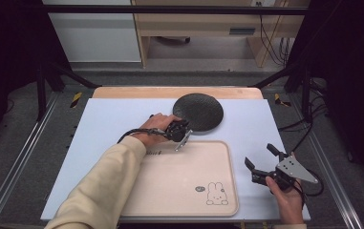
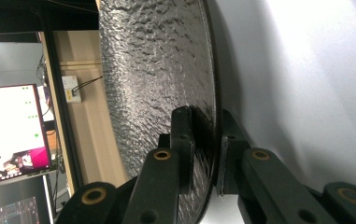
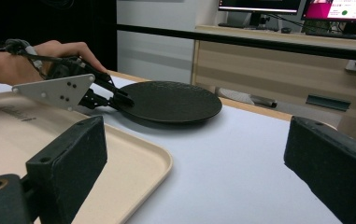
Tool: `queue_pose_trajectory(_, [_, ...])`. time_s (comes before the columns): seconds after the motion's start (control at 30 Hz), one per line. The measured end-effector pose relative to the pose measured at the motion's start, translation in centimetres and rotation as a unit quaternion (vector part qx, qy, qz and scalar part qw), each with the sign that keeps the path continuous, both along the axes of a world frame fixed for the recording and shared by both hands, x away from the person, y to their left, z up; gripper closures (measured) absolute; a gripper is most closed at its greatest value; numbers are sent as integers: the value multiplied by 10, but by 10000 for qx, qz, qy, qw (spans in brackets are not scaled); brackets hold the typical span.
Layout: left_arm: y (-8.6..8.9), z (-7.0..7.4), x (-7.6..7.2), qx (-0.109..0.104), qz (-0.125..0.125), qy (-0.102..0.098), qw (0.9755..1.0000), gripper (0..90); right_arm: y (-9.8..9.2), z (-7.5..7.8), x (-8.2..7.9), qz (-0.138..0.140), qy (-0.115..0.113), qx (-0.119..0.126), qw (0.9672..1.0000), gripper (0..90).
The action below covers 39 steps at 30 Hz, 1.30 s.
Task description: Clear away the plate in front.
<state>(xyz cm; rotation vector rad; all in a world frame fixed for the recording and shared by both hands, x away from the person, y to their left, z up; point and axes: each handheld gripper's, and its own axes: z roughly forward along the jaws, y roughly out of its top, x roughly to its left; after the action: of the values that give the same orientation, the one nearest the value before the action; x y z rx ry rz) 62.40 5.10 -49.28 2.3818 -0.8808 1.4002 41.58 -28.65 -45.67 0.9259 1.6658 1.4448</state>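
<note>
The surface [image 1: 98,124] carries a beige tray [image 1: 184,176] and, just behind it, the black plate [image 1: 198,111]. The left gripper [image 1: 183,130] has its fingers [image 2: 183,140] clamped on the plate's near rim; lift level, slowly. The right gripper [image 1: 262,158] waits, fingers wide and empty.

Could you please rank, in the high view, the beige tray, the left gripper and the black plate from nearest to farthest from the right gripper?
From the right gripper:
1. Beige tray, just to its left.
2. Left gripper, beyond the tray's far edge, clamped on the plate's rim.
3. Black plate, farthest back.
</note>
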Motion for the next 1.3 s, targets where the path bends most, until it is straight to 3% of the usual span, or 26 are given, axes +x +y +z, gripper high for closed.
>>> queue_pose_trajectory(0.23, [-2,5,-2,-198,-2,-61,9998,841,0,0,0,-16,10,-6,10000,65])
queue_pose_trajectory(0.37, [-3,7,-4,-127,56,-142,9998,854,-1,0,0,-24,14,5,10000,66])
queue_pose_trajectory(1.3, [-1,2,-14,-266,73,-334,9991,855,-5,-1,-1,-75,41,34,10000,67])
